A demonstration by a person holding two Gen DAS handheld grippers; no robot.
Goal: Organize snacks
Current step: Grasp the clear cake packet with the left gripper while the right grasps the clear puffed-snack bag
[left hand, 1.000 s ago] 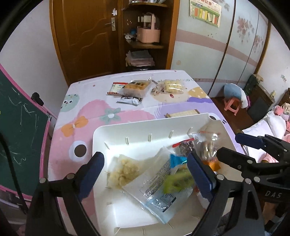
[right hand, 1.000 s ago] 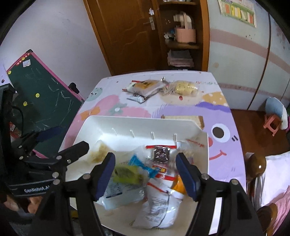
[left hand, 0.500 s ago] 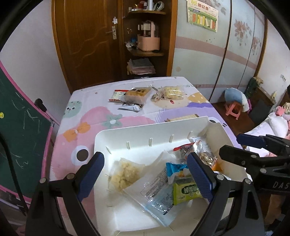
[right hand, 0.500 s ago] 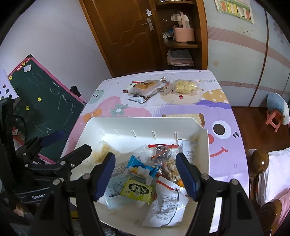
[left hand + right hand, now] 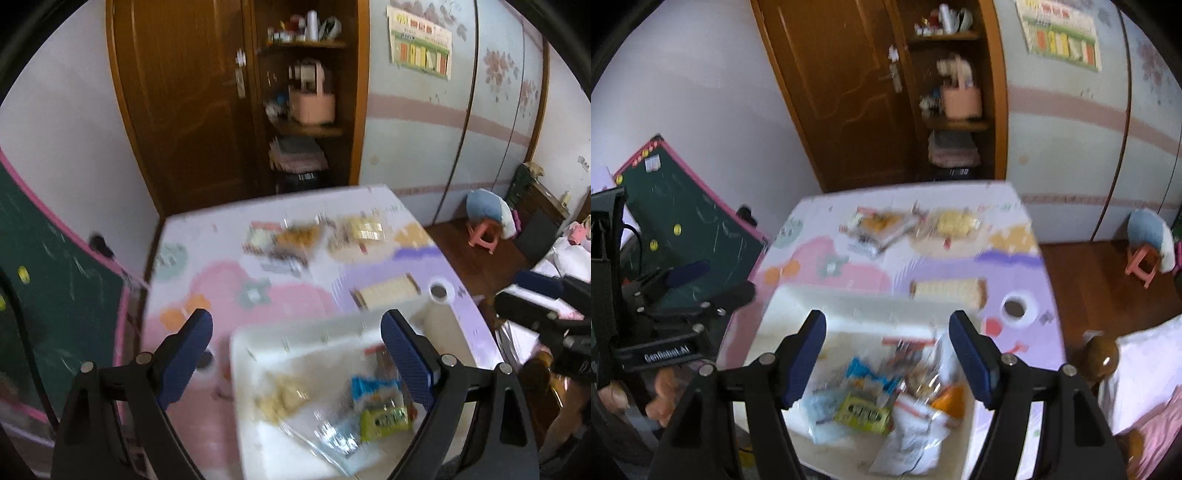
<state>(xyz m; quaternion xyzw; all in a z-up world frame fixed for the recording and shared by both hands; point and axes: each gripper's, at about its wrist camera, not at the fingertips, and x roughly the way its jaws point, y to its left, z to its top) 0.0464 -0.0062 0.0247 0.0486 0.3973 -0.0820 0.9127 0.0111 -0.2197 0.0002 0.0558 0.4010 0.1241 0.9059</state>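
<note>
A white tray (image 5: 258, 343) (image 5: 798, 299) at the near table edge holds several snack packets, among them a green packet (image 5: 384, 419) (image 5: 862, 410) and a blue one (image 5: 373, 386) (image 5: 871, 371). More snacks lie at the far end: an orange-filled pack (image 5: 291, 236) (image 5: 882, 223) and a yellow pack (image 5: 364, 230) (image 5: 955, 221). A cracker sleeve (image 5: 386, 291) (image 5: 947, 290) lies just beyond the tray. My left gripper (image 5: 295, 358) and right gripper (image 5: 888, 356) are both open, empty, raised above the tray. Both views are blurred.
The table has a pastel cartoon cover (image 5: 221, 280). A green chalkboard (image 5: 44, 295) (image 5: 687, 229) leans at the left. A brown door and shelf (image 5: 306, 122) stand behind the table. A pink stool (image 5: 484, 236) and bedding (image 5: 1145, 362) are on the right.
Both grippers have lifted and pulled back from the tray, so it sits lower in both views. The green packet now lies loose in the tray. Both views have become blurred.
</note>
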